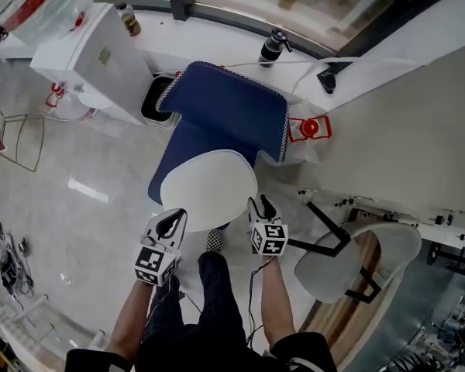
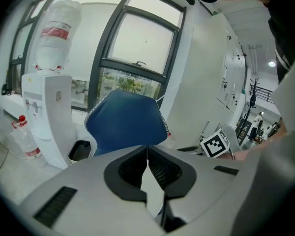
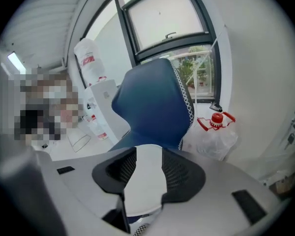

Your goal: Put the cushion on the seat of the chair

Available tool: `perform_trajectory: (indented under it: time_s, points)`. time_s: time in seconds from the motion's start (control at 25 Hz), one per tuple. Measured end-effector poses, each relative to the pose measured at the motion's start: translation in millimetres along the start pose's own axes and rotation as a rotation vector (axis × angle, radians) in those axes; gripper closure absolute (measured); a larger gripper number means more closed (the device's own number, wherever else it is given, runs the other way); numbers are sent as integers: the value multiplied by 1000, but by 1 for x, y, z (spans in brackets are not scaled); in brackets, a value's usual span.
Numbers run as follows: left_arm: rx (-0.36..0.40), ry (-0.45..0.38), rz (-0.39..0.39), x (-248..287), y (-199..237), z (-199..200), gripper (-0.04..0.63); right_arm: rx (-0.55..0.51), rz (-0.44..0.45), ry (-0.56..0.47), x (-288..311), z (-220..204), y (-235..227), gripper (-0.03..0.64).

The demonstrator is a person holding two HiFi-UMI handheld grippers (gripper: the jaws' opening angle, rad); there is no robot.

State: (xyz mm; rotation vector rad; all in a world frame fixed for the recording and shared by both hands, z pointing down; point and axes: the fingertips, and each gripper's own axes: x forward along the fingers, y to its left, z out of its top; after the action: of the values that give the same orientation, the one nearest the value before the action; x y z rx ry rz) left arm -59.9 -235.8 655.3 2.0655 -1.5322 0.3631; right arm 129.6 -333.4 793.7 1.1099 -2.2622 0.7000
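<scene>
— Where is the cushion (image 1: 209,186) at this point?

— Over the front half of the blue chair's (image 1: 229,107) seat (image 1: 177,147), with its near rim toward the person. It looks to be held up in the air rather than resting, though the head view alone cannot settle that.

— And the person's two tools?

— The left gripper (image 1: 171,225) has its jaws nearly together, pinching a thin part of the rim. The right gripper (image 1: 261,208) has its jaws spread wide, yet the white cushion fills the whole gap between them, so that reads as a grip on a thicker part.

— So what would make the placing go well?

— The person should probably carry it further in toward the backrest (image 1: 240,91) before lowering, since much of the seat behind it is uncovered. Both hands ought to stay level with each other, so that the far edge does not dip and catch. The far edge could touch down first and the near rim follow.

— Any risk?

— The left pinch is shallow and could slip. Both grips should let go only once the cushion lies flat and centred.
</scene>
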Motion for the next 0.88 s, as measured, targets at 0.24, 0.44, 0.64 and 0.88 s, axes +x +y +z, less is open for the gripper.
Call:
perform_trajectory:
  time_s: [0.24,0.44,0.64,0.88]
  points:
    - [17,-60,9,-51,-2,35,571,-45,8,-79,-53,42,50,479]
    - [43,-97,11,-101,-4,54,571,-85,25,-142,-98,68,99,506]
    - [65,-143,15,-145,-9,73,571,-113,24,-216,-149,95,141,520]
    - [105,-207,-15,-198,-28,95,571,-126,13,-315,-217,120,188,539]
